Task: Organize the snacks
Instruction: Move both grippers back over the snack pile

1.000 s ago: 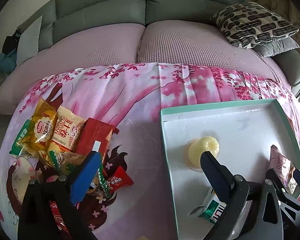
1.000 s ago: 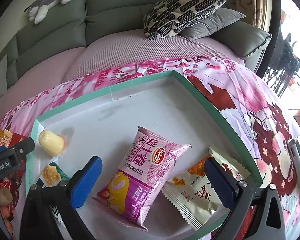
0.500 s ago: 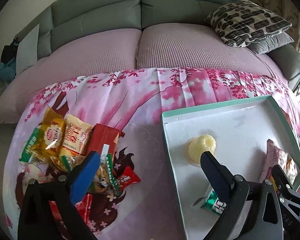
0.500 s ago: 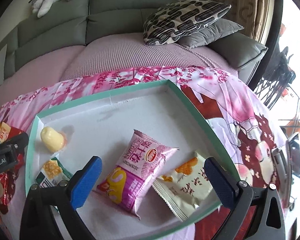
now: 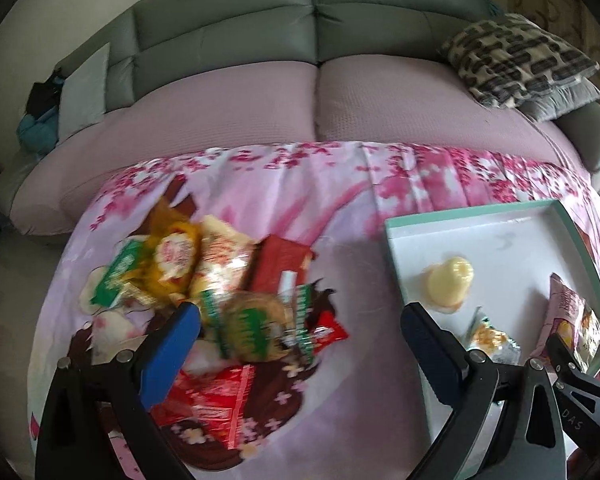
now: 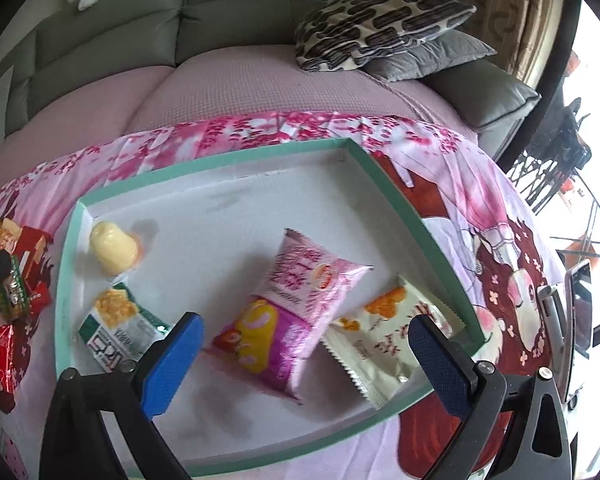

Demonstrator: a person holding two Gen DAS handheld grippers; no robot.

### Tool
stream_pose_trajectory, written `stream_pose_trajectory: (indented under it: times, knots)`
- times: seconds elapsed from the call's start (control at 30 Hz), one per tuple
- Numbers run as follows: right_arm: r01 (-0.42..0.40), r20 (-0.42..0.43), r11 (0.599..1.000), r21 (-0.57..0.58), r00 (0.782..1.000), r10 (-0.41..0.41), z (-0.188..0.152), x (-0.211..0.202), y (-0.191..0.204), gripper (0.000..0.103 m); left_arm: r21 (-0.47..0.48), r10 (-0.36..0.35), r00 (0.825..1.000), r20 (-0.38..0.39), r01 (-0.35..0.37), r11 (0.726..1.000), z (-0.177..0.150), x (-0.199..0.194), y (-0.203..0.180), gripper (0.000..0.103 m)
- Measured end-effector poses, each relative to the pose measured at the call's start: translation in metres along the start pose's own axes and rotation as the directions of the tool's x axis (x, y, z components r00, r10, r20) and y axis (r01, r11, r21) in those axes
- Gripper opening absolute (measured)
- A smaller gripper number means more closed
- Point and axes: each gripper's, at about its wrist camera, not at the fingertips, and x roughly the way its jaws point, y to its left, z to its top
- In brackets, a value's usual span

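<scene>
Since a second ago we have drawn both grippers back and up: the left gripper [image 5: 300, 328] now hangs with its jaws wide apart and empty over the snack pile [image 5: 236, 304], so the next pick looks due there. The right gripper [image 6: 306, 342], equally wide and empty, frames the crinkly pink packet [image 6: 292, 308] in the teal-rimmed tray [image 6: 400, 208]. A glossy jelly cup [image 6: 114, 248] sits beyond its left jaw, a flat cream sachet [image 6: 388, 340] under its right.
</scene>
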Motion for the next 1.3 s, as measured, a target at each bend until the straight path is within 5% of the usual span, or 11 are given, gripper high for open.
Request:
stream_pose_trajectory:
  times: [0.27, 0.63, 1.3]
  knots:
    - [-0.091, 0.038, 0.996, -0.015, 0.995, 0.092, 0.001, -0.011, 0.035, 0.103, -0.154, 0.054, 0.998, -0.008, -0.055, 0.987, -0.017, -0.009, 0.061, 0.100]
    - [-0.221, 0.071, 0.966, -0.133, 0.970, 0.232, -0.003, -0.034, 0.109, 0.103, -0.393, 0.086, 0.995, -0.046, -0.097, 0.915, -0.048, -0.018, 0.154, 0.100]
    - [-0.473, -0.014, 0.864, -0.171, 0.878, 0.478, -0.029, -0.051, 0.207, 0.103, -0.515, 0.096, 0.993, -0.064, -0.116, 0.849, -0.084, -0.014, 0.222, 0.100]
